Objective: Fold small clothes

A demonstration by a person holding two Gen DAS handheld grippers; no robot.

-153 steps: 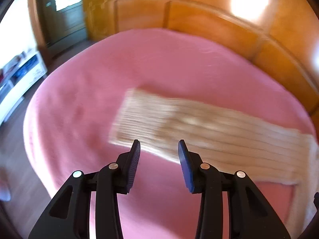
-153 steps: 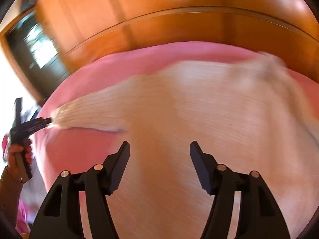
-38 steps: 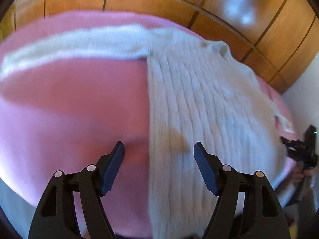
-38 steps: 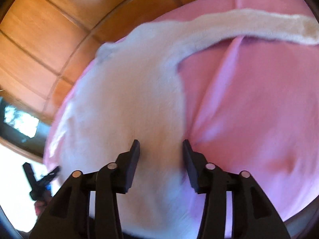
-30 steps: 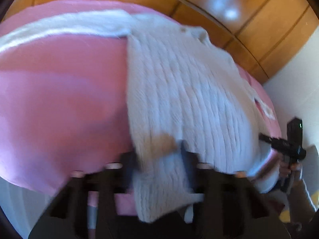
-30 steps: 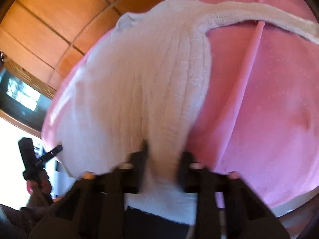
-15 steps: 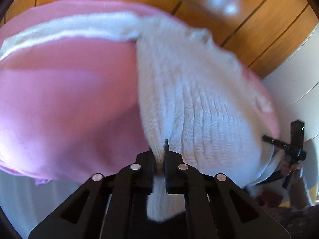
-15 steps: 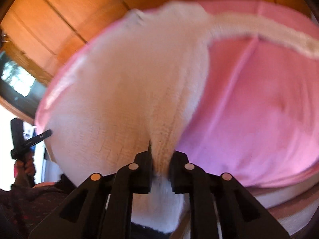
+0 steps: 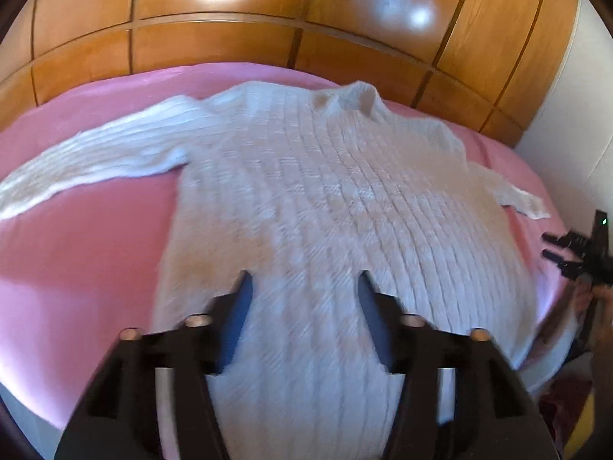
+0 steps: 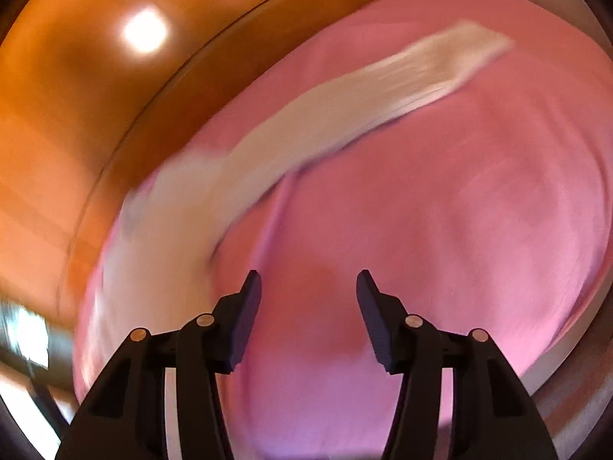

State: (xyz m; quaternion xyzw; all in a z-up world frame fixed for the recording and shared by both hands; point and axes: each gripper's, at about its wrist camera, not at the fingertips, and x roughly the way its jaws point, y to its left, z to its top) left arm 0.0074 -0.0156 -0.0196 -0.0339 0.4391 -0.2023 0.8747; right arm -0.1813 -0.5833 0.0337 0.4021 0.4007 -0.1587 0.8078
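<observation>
A cream ribbed knit sweater (image 9: 325, 199) lies flat and face up on the pink bed cover (image 9: 84, 237), collar toward the wooden headboard, sleeves spread to both sides. My left gripper (image 9: 304, 299) is open and empty, hovering over the sweater's hem. My right gripper (image 10: 308, 299) is open and empty over bare pink cover; it also shows small at the right edge of the left wrist view (image 9: 582, 253). In the blurred right wrist view one sleeve (image 10: 345, 107) stretches up to the right, with the sweater body (image 10: 168, 237) to the left of the fingers.
A glossy wooden headboard (image 9: 268, 38) runs behind the bed. A white wall (image 9: 574, 134) stands at the right. The bed's front edge (image 9: 34, 402) drops off at the lower left.
Both grippers have let go of the sweater's hem and opened. The sweater now lies flat. The right gripper has swung right, off the sweater and over the pink cover.
</observation>
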